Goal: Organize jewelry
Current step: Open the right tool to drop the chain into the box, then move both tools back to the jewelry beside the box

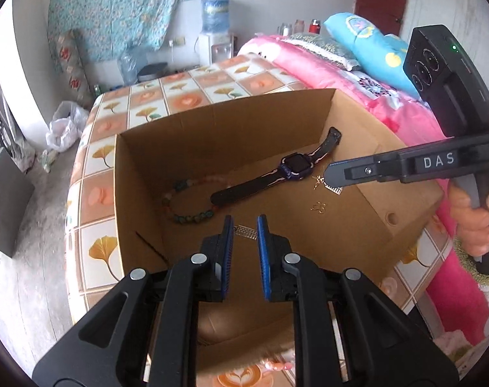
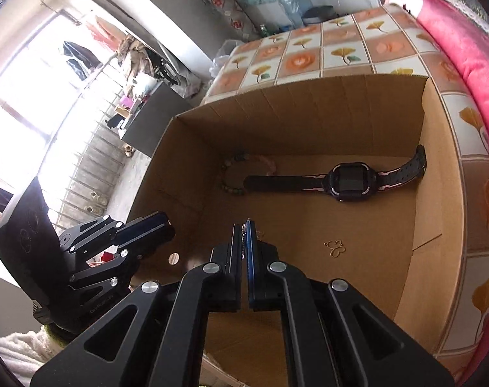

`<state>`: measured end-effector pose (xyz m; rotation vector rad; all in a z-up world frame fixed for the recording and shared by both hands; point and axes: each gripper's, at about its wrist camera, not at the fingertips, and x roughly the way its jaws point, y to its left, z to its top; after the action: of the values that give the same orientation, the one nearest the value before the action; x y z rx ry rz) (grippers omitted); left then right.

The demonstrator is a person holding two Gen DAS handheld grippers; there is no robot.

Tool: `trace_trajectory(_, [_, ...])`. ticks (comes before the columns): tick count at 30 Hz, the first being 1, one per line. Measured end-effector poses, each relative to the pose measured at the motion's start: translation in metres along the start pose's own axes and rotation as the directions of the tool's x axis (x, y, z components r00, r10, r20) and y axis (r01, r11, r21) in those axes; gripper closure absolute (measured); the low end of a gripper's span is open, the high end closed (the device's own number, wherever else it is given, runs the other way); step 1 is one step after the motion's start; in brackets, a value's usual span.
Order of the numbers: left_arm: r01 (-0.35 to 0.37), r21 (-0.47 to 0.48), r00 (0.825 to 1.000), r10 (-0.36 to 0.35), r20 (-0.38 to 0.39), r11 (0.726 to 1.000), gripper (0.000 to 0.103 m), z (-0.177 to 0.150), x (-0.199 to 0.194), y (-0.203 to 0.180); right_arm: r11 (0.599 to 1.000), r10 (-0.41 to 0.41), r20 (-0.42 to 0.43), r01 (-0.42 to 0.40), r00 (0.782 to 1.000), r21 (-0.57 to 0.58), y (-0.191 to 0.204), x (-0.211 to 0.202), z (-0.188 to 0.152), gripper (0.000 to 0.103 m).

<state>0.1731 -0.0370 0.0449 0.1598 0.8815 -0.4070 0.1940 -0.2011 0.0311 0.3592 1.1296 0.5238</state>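
— What is each camera showing you?

— My right gripper point(image 2: 243, 225) is clamping a thin chain point(image 2: 243, 240); in the left view a charm point(image 1: 318, 183) is dangling at its tip. My left gripper point(image 1: 244, 222) is standing slightly apart, a silver chain point(image 1: 245, 231) lying between its pads.

— And around them?

— A watch point(image 2: 347, 179) and bead bracelet point(image 1: 186, 200) are lying in the cardboard box point(image 1: 167, 148), center frame, and a gold butterfly point(image 2: 334, 247) toward lower right. A pink blanket point(image 1: 309, 64) is filling the upper right.

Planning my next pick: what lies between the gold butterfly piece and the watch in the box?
Nothing: the right wrist view shows only bare cardboard box floor between the gold butterfly piece and the watch.
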Motion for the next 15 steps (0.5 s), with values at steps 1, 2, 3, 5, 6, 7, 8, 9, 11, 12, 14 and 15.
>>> trace_trajectory(1, [-0.012,0.0,1.0,0.012,-0.013,1.0,0.089,0.002,0.005,0.002,1.0,0.0,-0.014,0.0,1.0,0.005,-0.002,0.004,0.0,0.1])
trace_trajectory(2, [-0.02,-0.003,1.0,0.02,-0.019,1.0,0.089,0.002,0.007,0.003,1.0,0.0,-0.03,0.001,1.0,0.02,-0.005,0.009,0.003,0.1])
trace_trajectory(3, [-0.021,-0.009,1.0,0.021,-0.024,1.0,0.089,0.003,0.011,0.005,0.999,0.005,-0.045,-0.004,0.999,0.032,-0.008,0.013,0.004,0.1])
trace_trajectory(5, [-0.019,-0.017,0.999,0.018,-0.031,1.0,0.088,0.003,0.018,0.006,0.998,0.027,-0.067,-0.023,0.997,0.062,-0.013,0.018,0.006,0.1])
trace_trajectory(6, [-0.025,-0.018,0.999,0.024,-0.034,1.0,0.088,0.003,0.019,0.007,0.997,0.031,-0.07,-0.026,0.997,0.07,-0.015,0.019,0.007,0.1])
trace_trajectory(7, [-0.03,-0.019,0.999,0.029,-0.035,0.999,0.088,0.003,0.021,0.007,0.997,0.03,-0.075,-0.024,0.997,0.072,-0.016,0.021,0.008,0.1])
trace_trajectory(8, [-0.032,-0.019,0.999,0.031,-0.036,0.999,0.088,0.004,0.024,0.007,0.997,0.028,-0.072,-0.022,0.997,0.075,-0.017,0.021,0.008,0.1])
trace_trajectory(9, [-0.033,-0.022,0.999,0.032,-0.037,0.999,0.087,0.006,0.025,0.007,0.997,0.029,-0.071,-0.024,0.997,0.075,-0.018,0.021,0.01,0.099])
trace_trajectory(11, [-0.033,-0.031,0.999,0.032,-0.034,0.999,0.087,0.007,0.026,0.009,0.996,0.034,-0.067,-0.029,0.997,0.081,-0.019,0.02,0.011,0.099])
trace_trajectory(12, [-0.035,-0.036,0.999,0.034,-0.03,0.999,0.087,0.007,0.025,0.01,0.996,0.03,-0.063,-0.025,0.998,0.083,-0.02,0.018,0.011,0.099])
trace_trajectory(14, [-0.037,-0.052,0.999,0.036,-0.022,0.998,0.087,0.008,0.023,0.012,0.996,0.027,-0.052,-0.023,0.998,0.082,-0.02,0.015,0.012,0.099])
trace_trajectory(15, [-0.038,-0.06,0.999,0.037,-0.015,0.998,0.087,0.007,0.021,0.013,0.996,0.028,-0.044,-0.024,0.999,0.084,-0.02,0.013,0.012,0.099])
